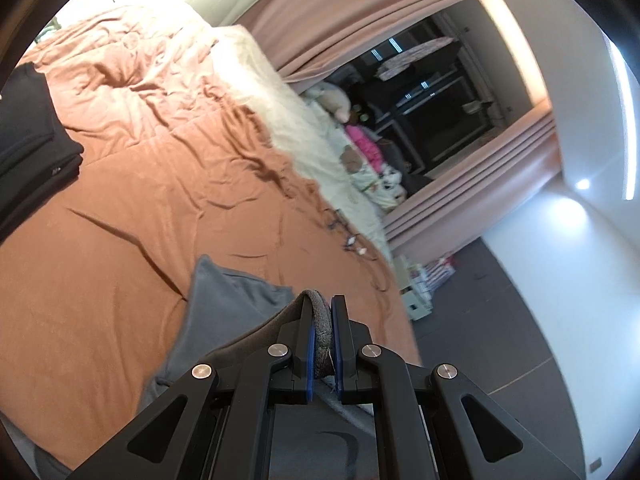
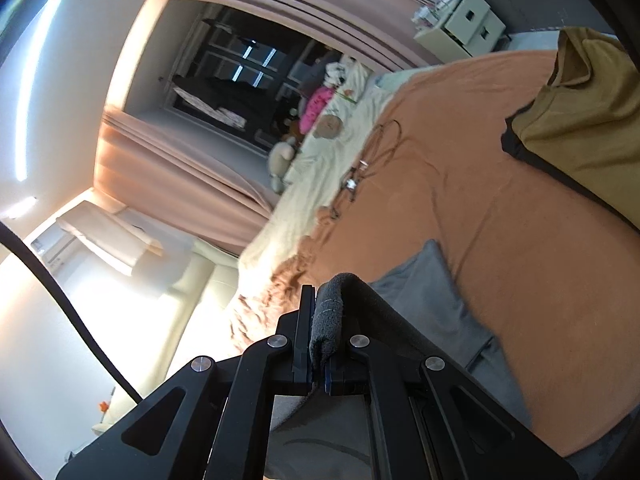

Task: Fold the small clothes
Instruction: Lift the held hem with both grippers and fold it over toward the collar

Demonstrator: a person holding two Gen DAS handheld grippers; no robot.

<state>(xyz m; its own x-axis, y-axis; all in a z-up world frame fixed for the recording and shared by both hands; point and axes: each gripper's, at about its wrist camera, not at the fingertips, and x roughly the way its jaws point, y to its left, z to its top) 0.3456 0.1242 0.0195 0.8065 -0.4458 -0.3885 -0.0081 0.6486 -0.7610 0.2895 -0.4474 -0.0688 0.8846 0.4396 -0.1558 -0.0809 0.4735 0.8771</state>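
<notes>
Orange bedspread [image 1: 120, 240]: black clothes [image 1: 28, 128], mustard garment [image 2: 580, 120] aside. Left claw [image 1: 323, 320] and right claw [image 2: 320, 320] each clamped on grey garment [image 1: 224, 304].

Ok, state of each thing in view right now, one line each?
left gripper: shut on grey garment's hem.
right gripper: shut on grey garment's hem.
grey garment: edge lifted, rest trailing on bed.
black clothes: folded, stacked.
mustard garment: loose heap, unfolded.
orange bedsheet: wrinkled.
curtains: drawn open.
</notes>
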